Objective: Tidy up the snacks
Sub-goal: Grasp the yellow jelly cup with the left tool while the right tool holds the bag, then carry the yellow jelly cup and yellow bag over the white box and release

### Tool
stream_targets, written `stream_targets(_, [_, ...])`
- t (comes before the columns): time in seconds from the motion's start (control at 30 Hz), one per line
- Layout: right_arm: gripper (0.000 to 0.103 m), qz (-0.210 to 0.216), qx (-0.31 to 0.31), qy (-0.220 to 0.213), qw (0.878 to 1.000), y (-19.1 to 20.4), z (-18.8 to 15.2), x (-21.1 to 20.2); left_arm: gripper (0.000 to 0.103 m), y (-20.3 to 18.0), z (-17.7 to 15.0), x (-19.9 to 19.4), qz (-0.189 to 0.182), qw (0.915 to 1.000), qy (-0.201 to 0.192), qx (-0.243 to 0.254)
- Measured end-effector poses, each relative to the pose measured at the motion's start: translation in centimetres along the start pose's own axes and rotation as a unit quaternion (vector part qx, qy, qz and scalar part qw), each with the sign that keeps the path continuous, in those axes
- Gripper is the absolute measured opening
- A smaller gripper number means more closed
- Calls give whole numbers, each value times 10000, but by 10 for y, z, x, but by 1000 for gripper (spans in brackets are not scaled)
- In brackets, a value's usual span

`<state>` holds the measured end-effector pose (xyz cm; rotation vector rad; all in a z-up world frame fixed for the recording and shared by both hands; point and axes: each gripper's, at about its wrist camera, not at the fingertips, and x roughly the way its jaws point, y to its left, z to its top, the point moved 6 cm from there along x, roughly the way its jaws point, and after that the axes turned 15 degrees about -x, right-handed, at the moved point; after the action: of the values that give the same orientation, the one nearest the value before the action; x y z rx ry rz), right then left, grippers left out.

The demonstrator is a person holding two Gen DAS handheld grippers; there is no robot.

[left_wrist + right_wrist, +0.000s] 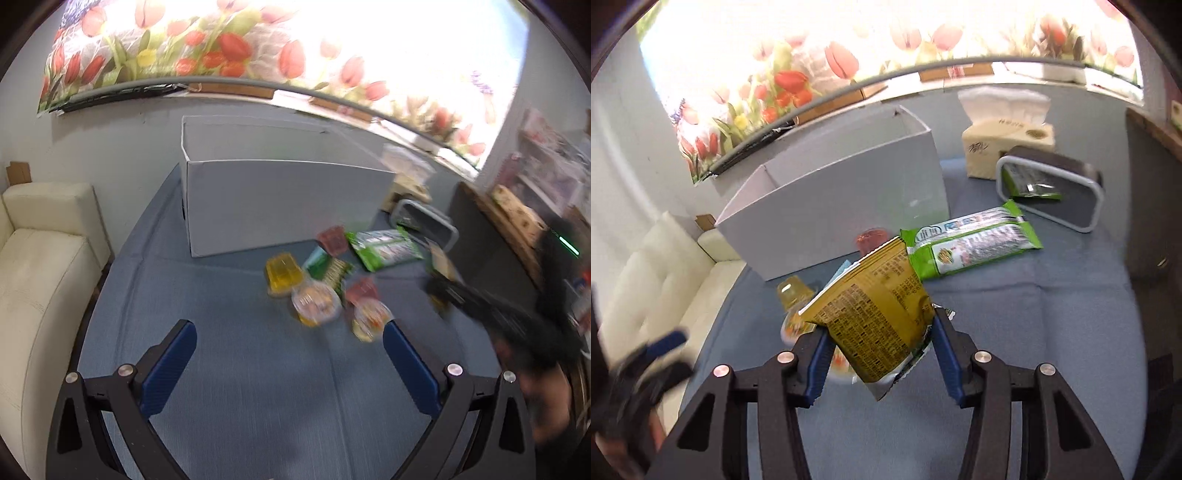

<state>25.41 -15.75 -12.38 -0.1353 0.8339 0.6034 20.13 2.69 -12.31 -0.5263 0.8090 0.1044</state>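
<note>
Two grippers are in play over a blue tablecloth [221,369]. At 9 o'clock in the left wrist view a cream sofa [44,277] is seen beside the table. The left gripper [288,332] is held low with its fingers wide apart and nothing between them. At 12 o'clock from it stands the white box [280,199], open-topped, judged to be the bin for the snacks. Just ahead, between gripper and box, the loose pile is found: a yellow jelly cup [282,275], two foil-lidded cups [316,302], a red cup [334,240] and a green wafer pack [384,249] toward 1 o'clock.

In the right wrist view the right gripper [881,343] is clamped on a mustard-yellow snack packet [875,310], which is lifted clear of the cloth and tilted. The white box lies at 11 o'clock from it. At 1 o'clock a tissue box [1004,147] and a grey lidded container [1082,206] holding a green packet are noted.

Step in hand is judged to be transport of the packet. The next move calls for carrying it up and over the near wall toward 11 o'clock, then releasing inside.
</note>
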Motion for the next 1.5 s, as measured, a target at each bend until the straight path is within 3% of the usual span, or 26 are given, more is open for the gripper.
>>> stream_targets(0.17, [54, -7, -14, -104, 9999, 4, -25, -35, 103, -14, 22, 46, 350, 9994, 51, -26])
stream_targets(0.37, [54, -78, 23, -284, 9996, 2, -44, -66, 100, -12, 21, 104, 497, 9969, 584, -150])
stream_targets(0.5, [54, -54, 72, -351, 9993, -2, -51, -77, 85, -7, 20, 120, 500, 9962, 688, -186])
stream_targets(0.57, [54, -47, 86, -352, 9993, -4, -53, -78, 70, -5, 22, 124, 478, 9958, 727, -281])
stream_targets(0.73, [54, 15, 118, -353, 9993, -3, -56, -78, 47, -3, 22, 132, 439, 9950, 842, -303])
stream_targets(1.13, [54, 82, 40, -351, 9993, 8, -55, -79, 46, -2, 22, 109, 115, 9972, 732, -128])
stream_targets(1.5, [54, 194, -174, -509, 9984, 29, -37, -85, 46, -21, 23, 21, -323, 9990, 221, 236])
